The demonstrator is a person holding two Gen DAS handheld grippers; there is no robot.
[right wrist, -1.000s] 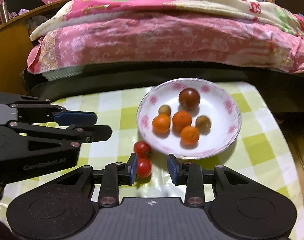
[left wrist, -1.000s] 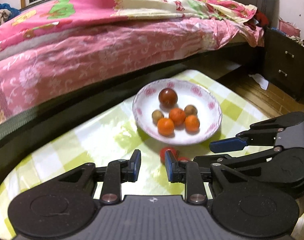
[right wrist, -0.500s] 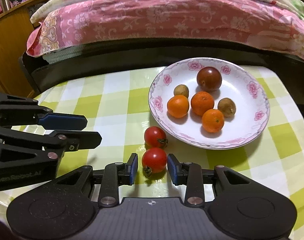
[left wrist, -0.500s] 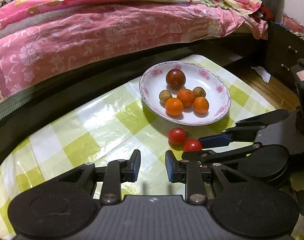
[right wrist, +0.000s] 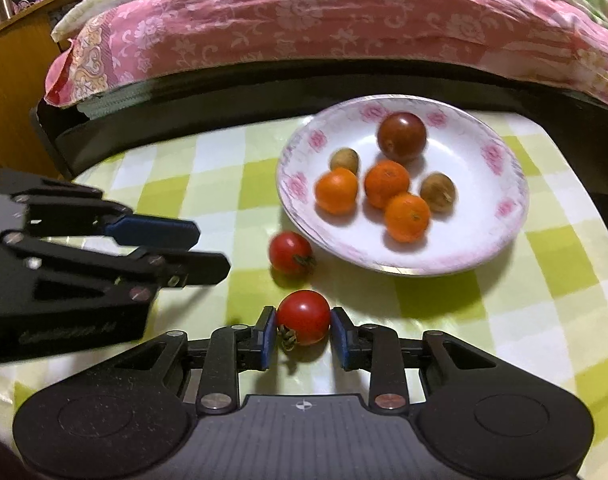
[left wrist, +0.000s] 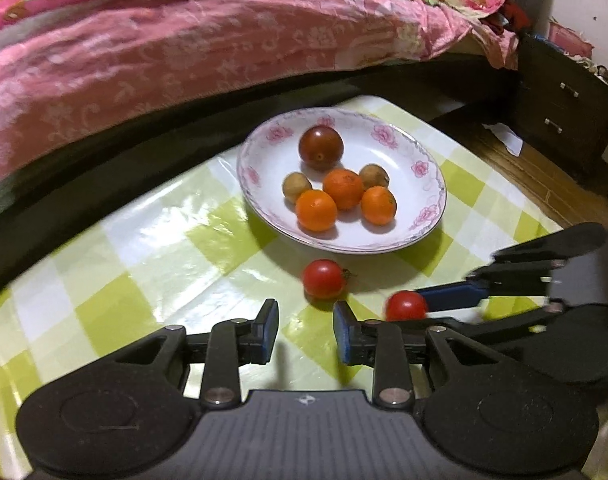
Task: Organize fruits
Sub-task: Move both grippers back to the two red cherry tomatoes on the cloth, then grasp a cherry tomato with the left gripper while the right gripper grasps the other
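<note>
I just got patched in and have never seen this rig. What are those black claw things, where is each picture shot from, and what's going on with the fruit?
Those claws are hand-held two-finger grippers, one in each of a person's hands, with a camera on each looking along its fingers. One picture is from the left gripper, the other from the right gripper; each also shows the other one at its side. On the green checked tablecloth stands a flowered plate holding three oranges, a dark tomato and two small brown fruits. Two red tomatoes lie off the plate. The right gripper's jaws have just been closing on the near tomato. The far tomato lies free; the left gripper holds nothing.
</note>
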